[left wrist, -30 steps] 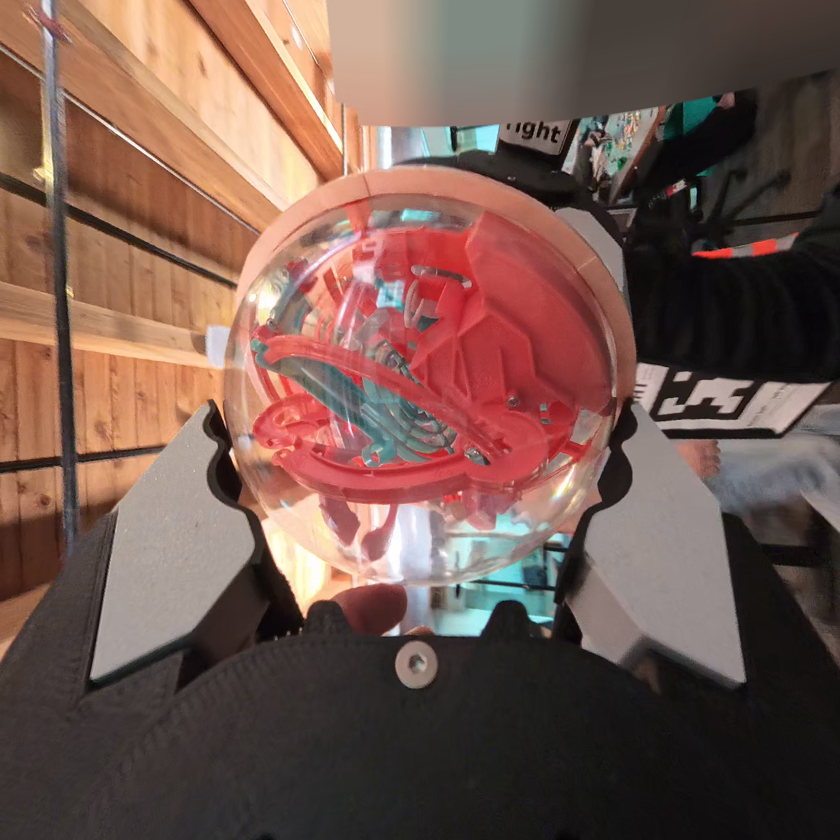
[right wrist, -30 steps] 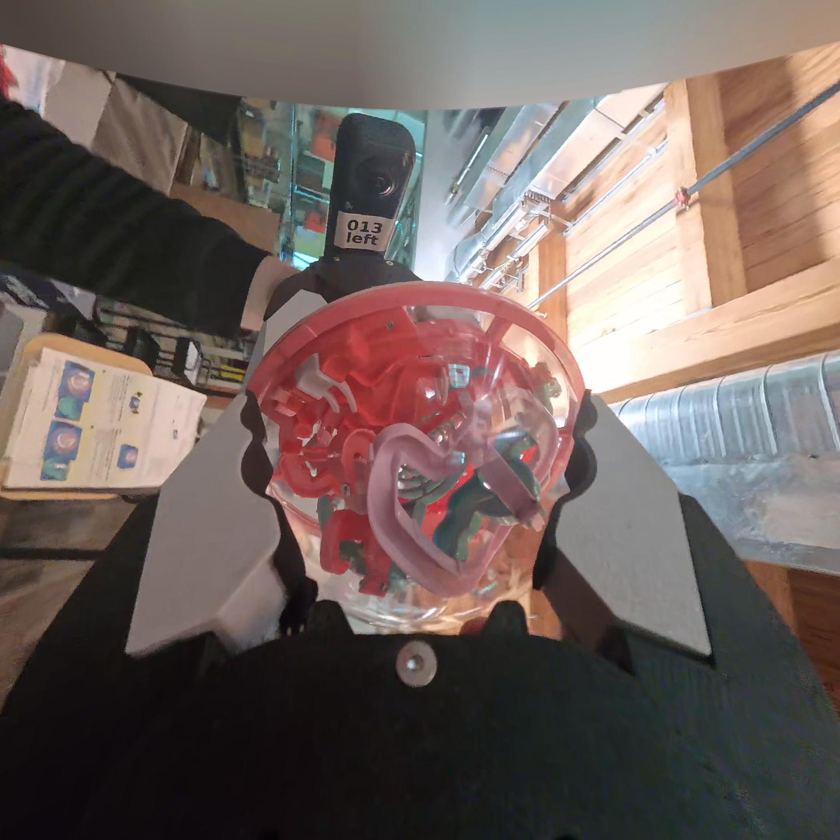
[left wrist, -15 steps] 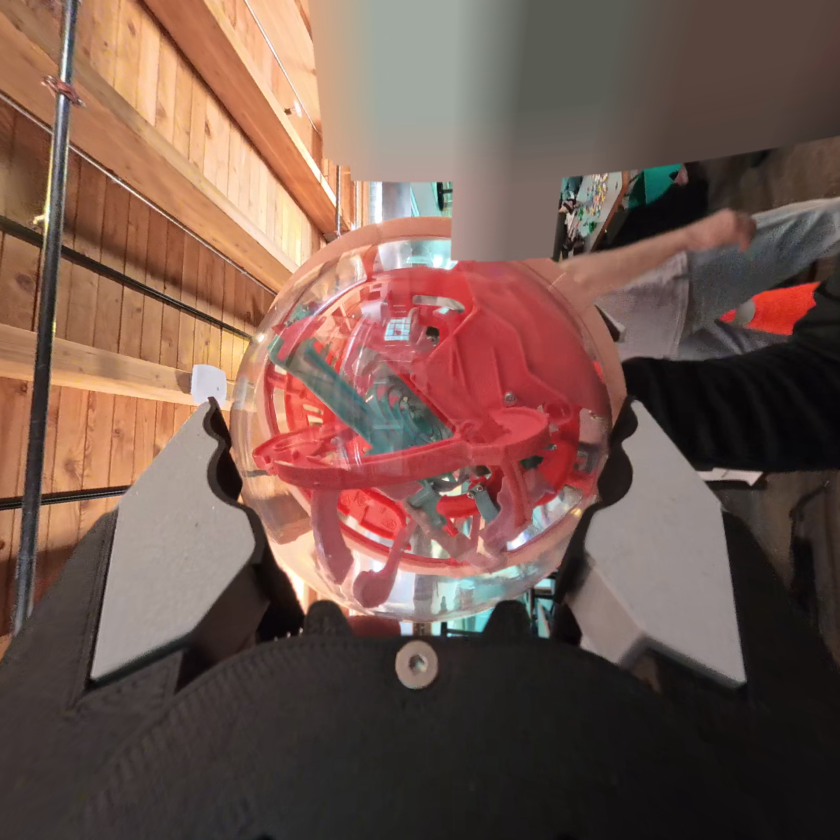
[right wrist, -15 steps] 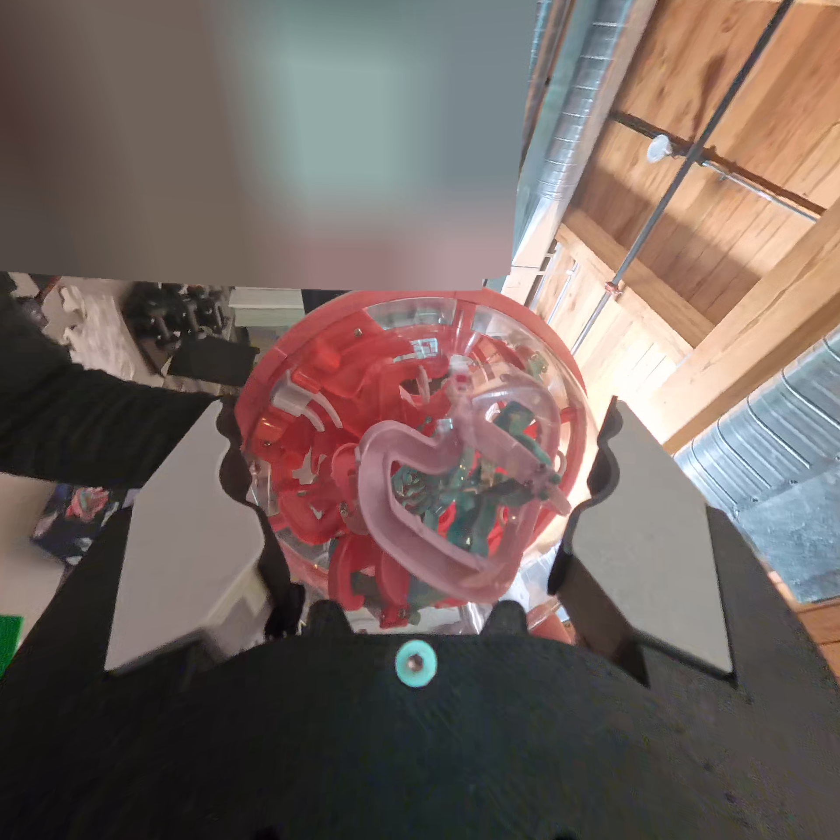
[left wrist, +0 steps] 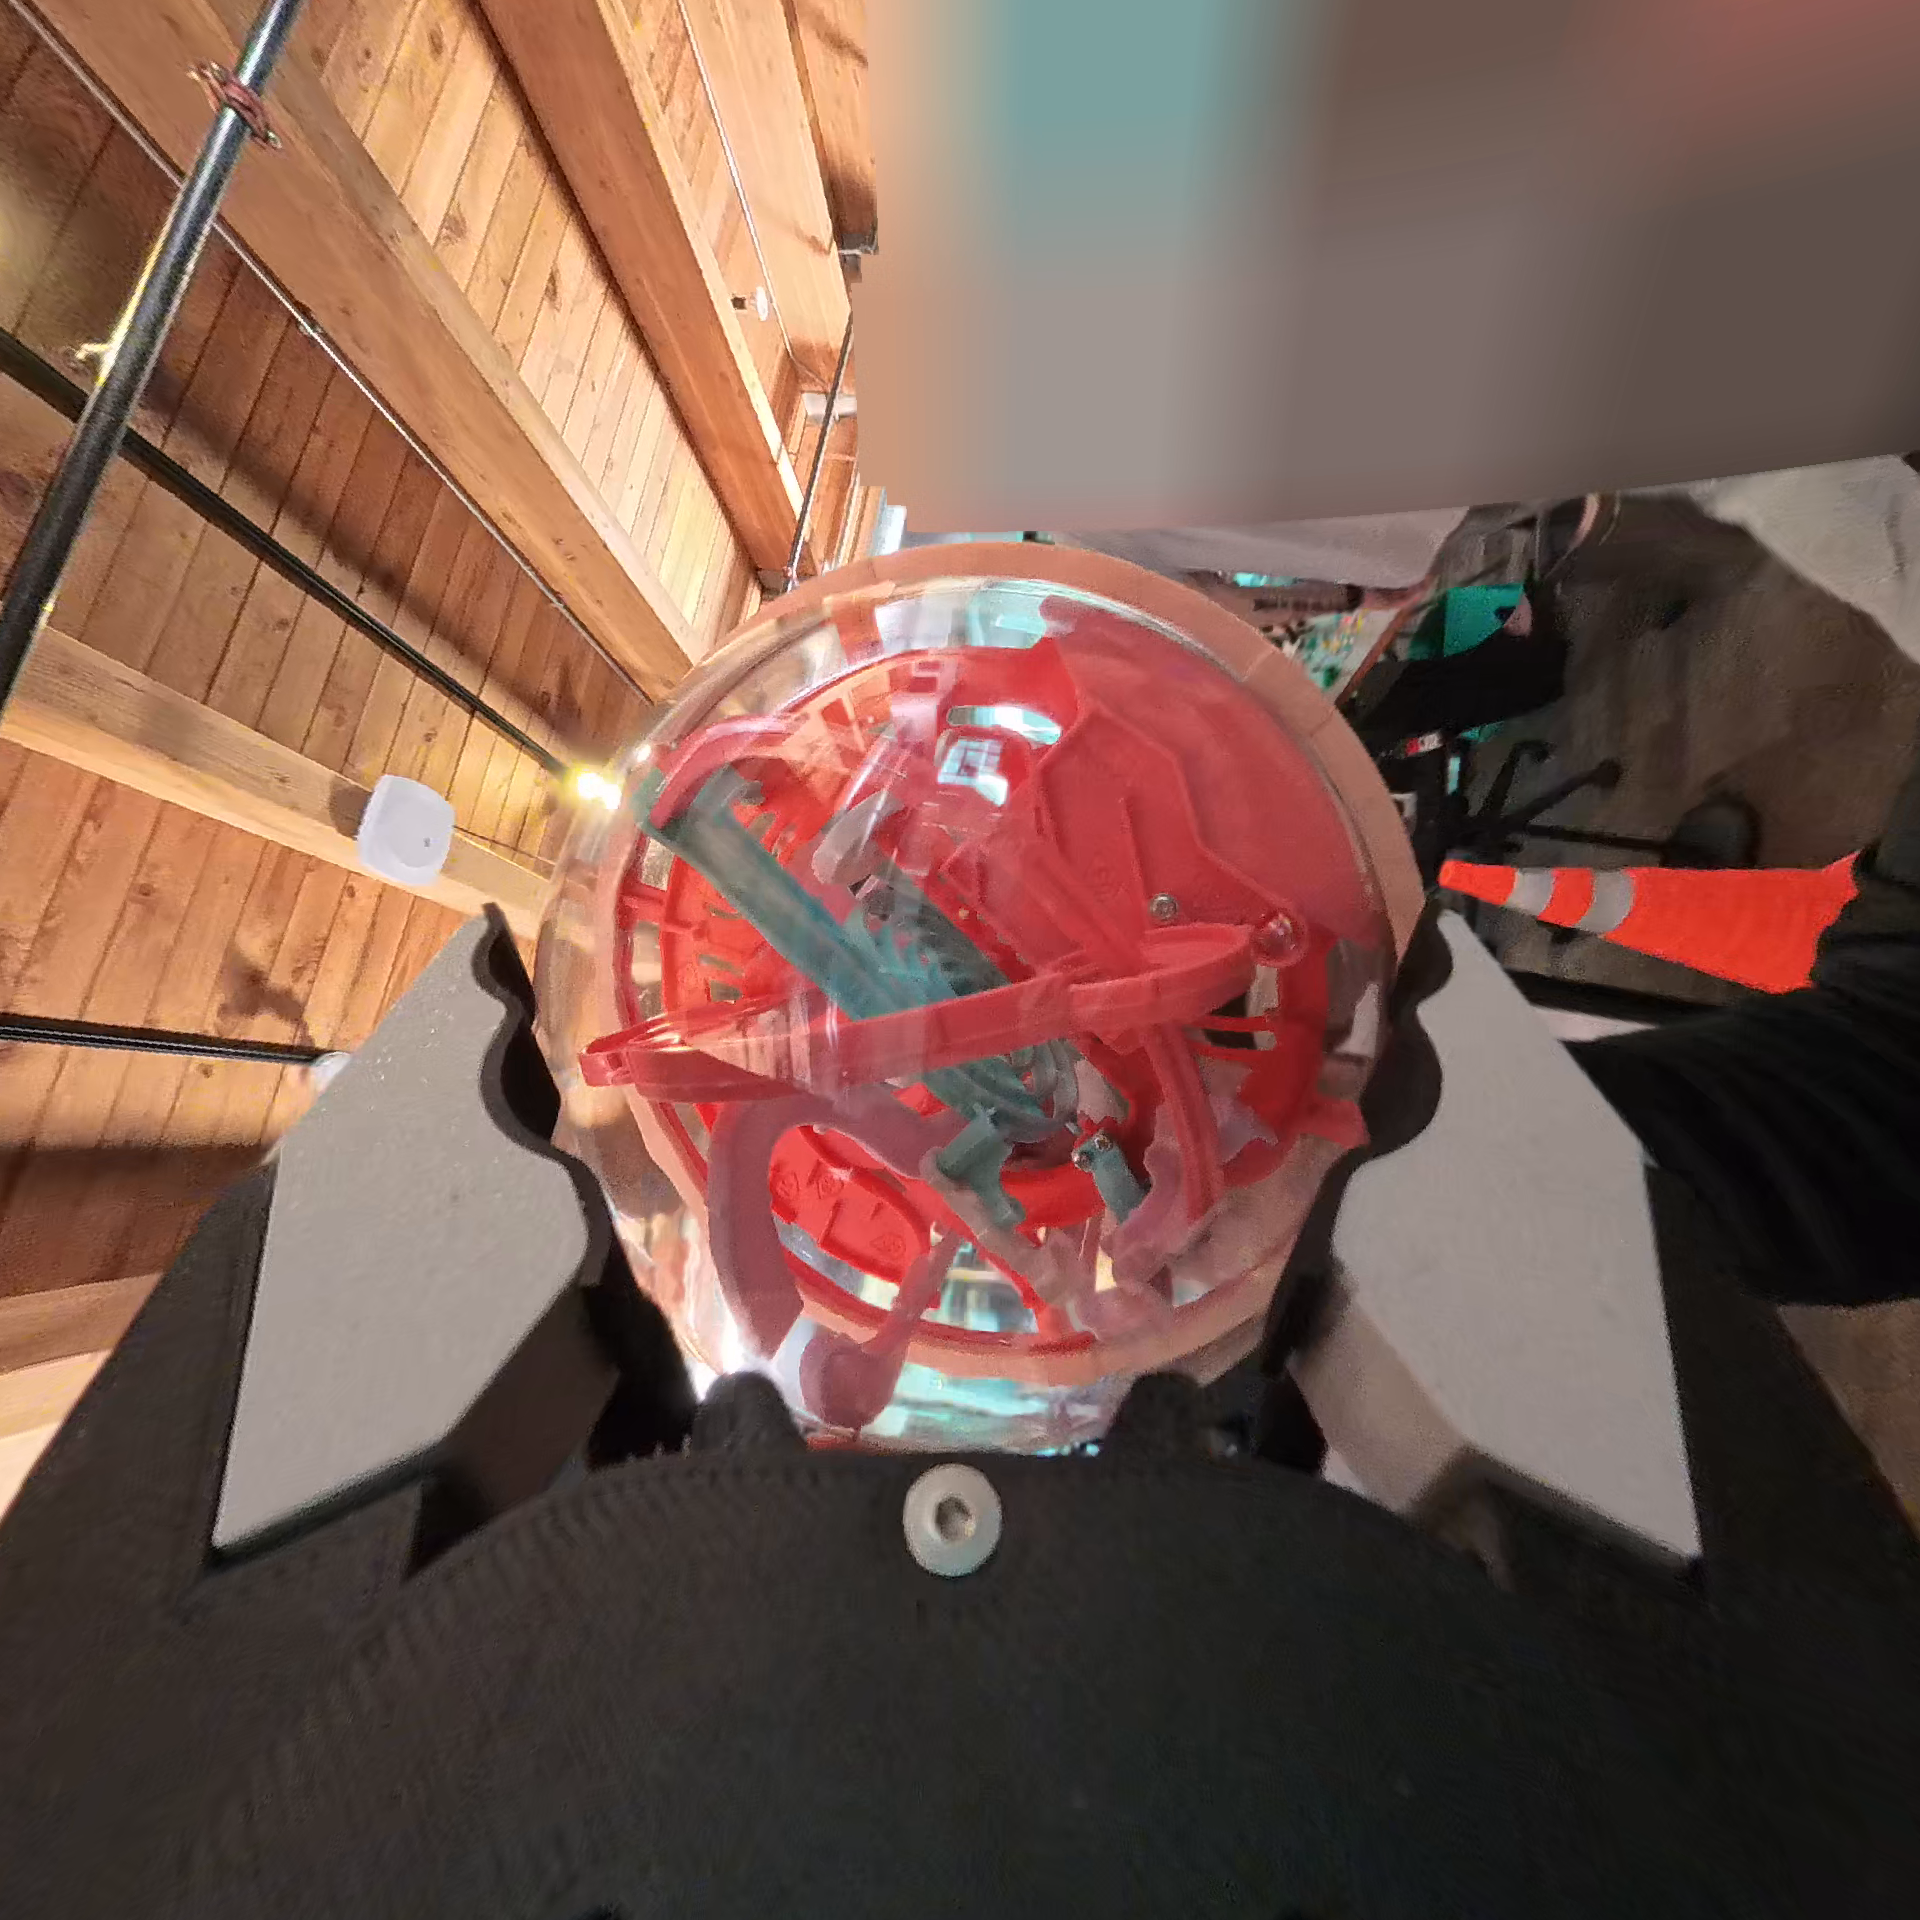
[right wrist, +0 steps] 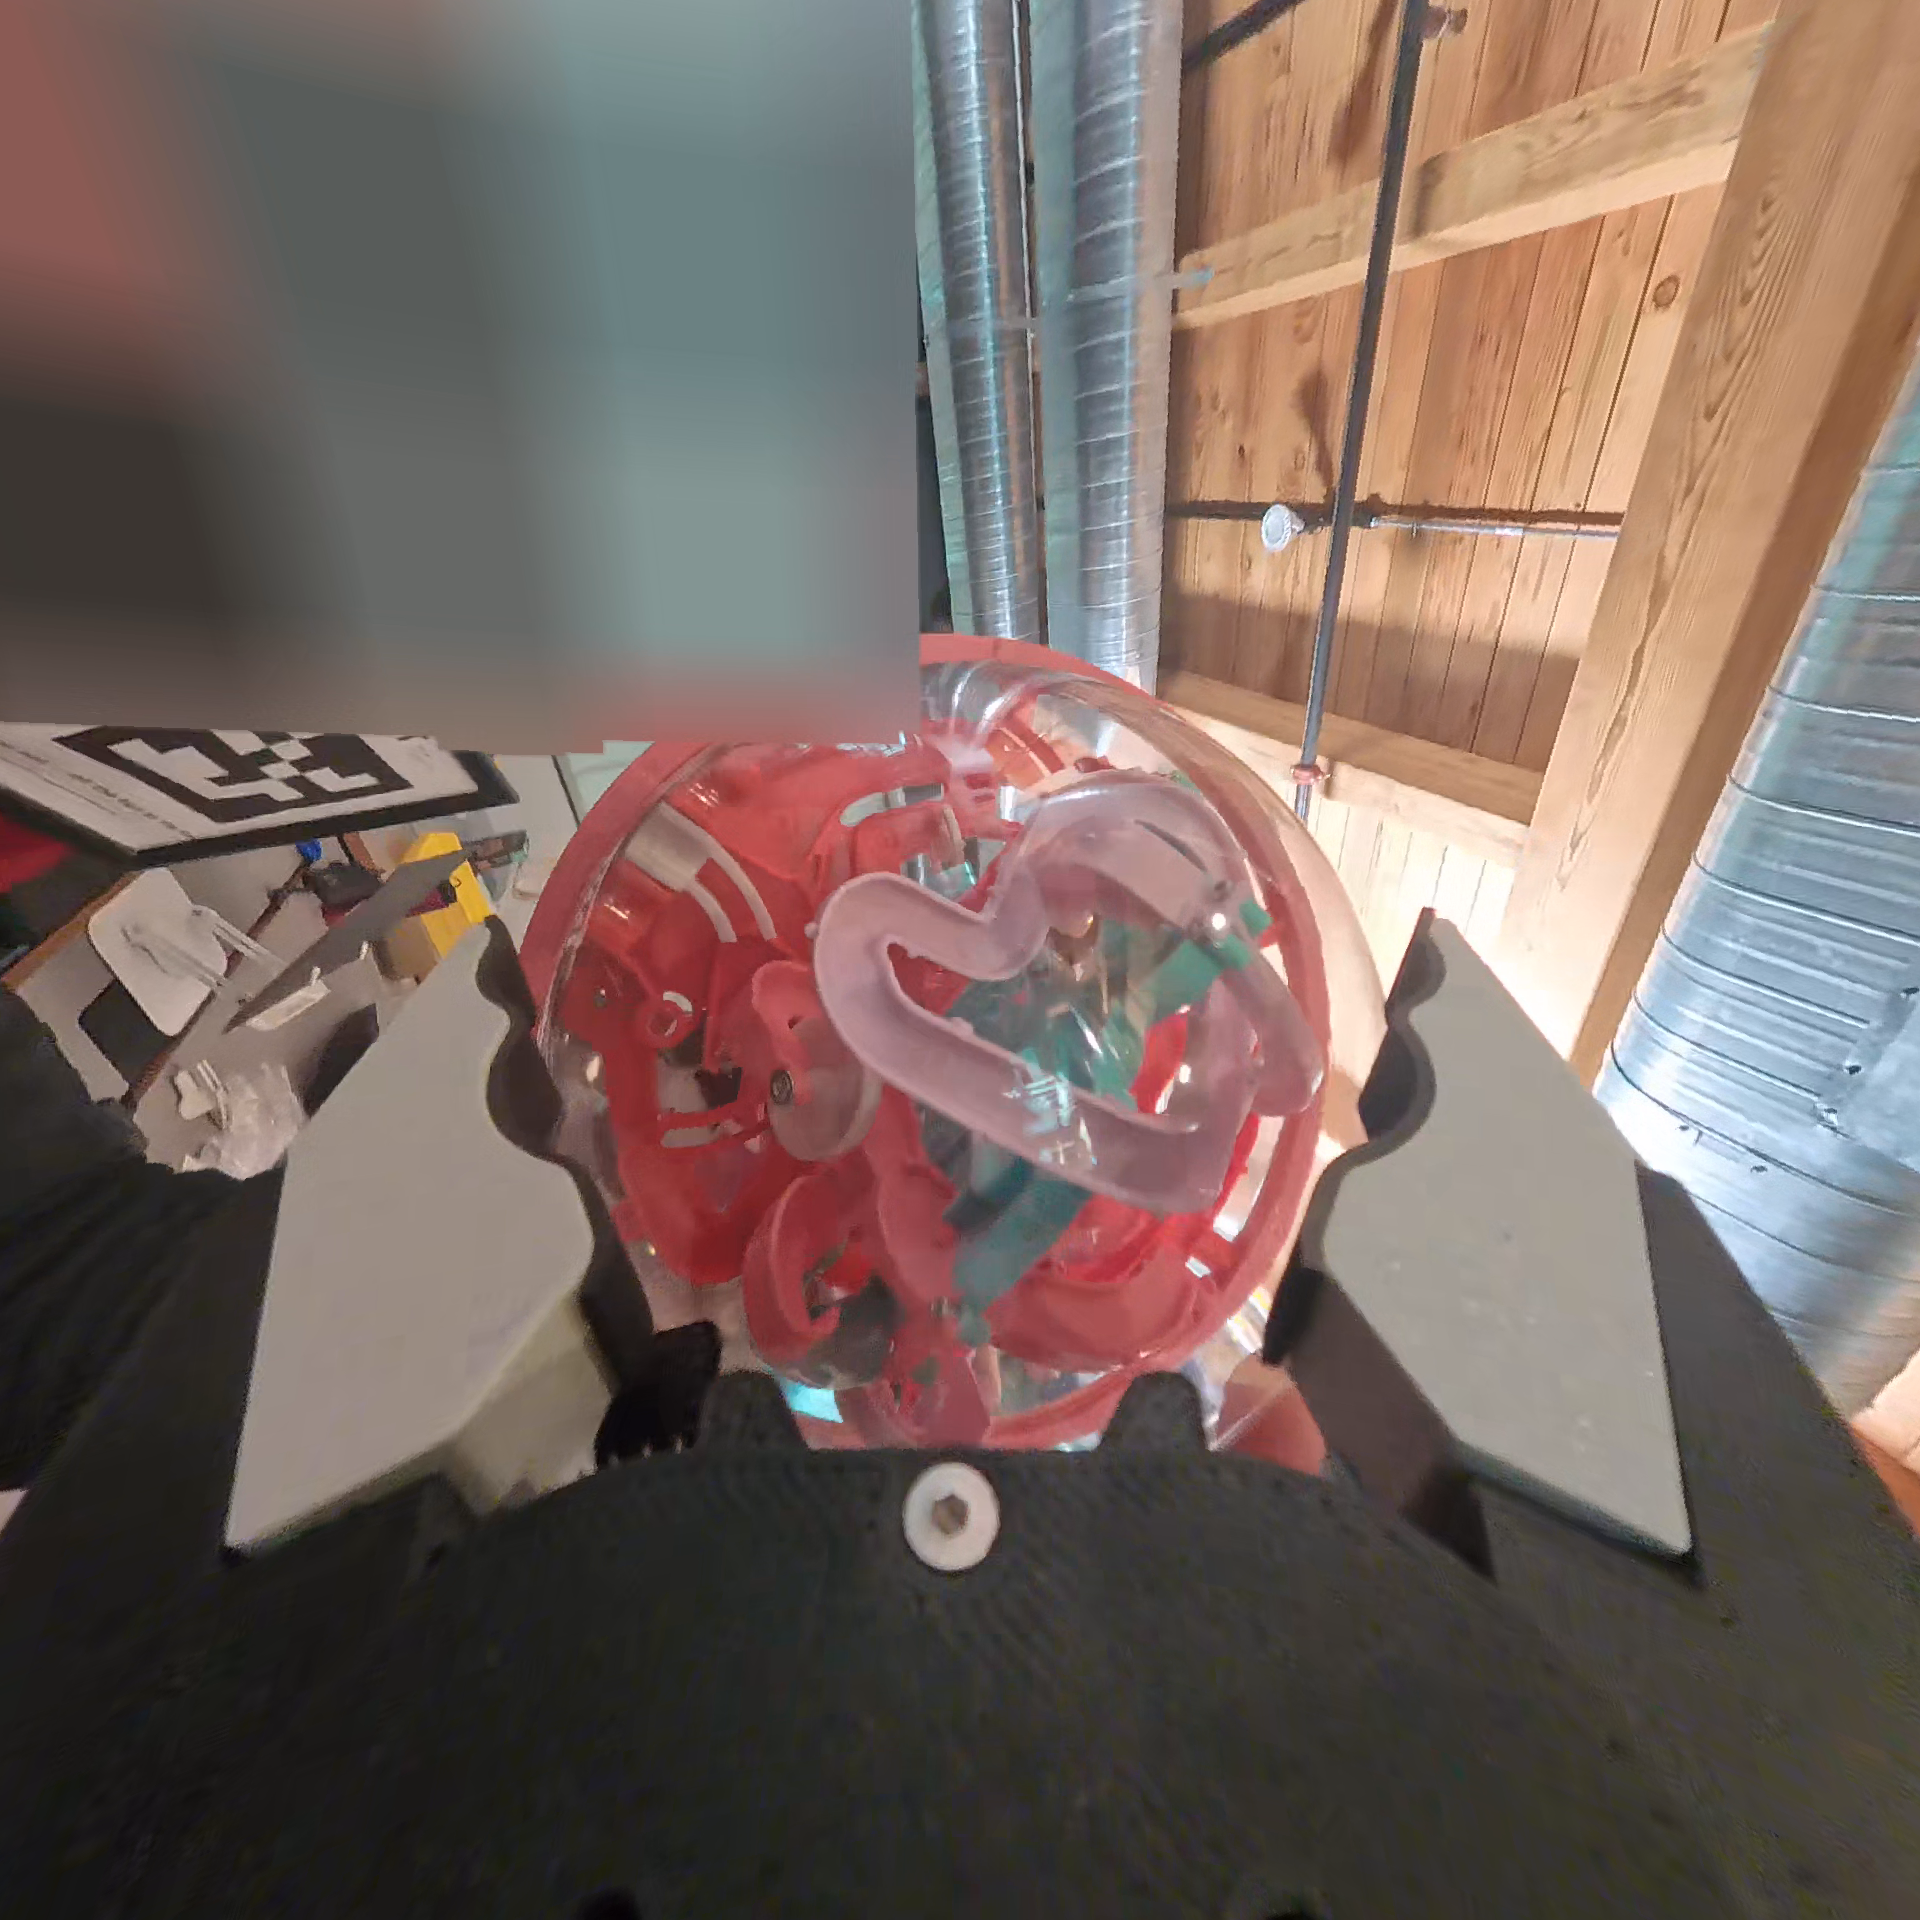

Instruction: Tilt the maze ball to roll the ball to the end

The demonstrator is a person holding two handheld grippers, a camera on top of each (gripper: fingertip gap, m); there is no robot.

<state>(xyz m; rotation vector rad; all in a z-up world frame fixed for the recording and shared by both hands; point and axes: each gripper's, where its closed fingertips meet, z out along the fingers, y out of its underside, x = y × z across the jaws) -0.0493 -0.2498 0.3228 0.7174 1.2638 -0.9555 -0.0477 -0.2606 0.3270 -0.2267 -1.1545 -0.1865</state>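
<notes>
While tilted, maze ball [left wrist: 977,987] | left hand-held gripper [left wrist: 961,997] clamps it | right hand-held gripper [right wrist: 951,1029] clamps it

Wooden ceiling beams [left wrist: 436,312], metal ducts [right wrist: 1039,312], an orange cone [left wrist: 1662,914].

The clear maze ball [left wrist: 977,987], packed with red and teal tracks, fills the whole gap between the left gripper [left wrist: 961,966] fingers, both black pads pressing its sides, so nothing could pass between them. The right gripper [right wrist: 956,997] is blocked the same way; its pads touch the ball, with only a thin gap near the right fingertip. Overhead, wooden beams [left wrist: 436,312] and a metal rod [left wrist: 156,291] close off the left. On the right side, a dark sleeve [left wrist: 1766,1122] and an orange cone [left wrist: 1662,914] stand near. Silver ducts [right wrist: 1039,312] rise just behind the ball.
</notes>
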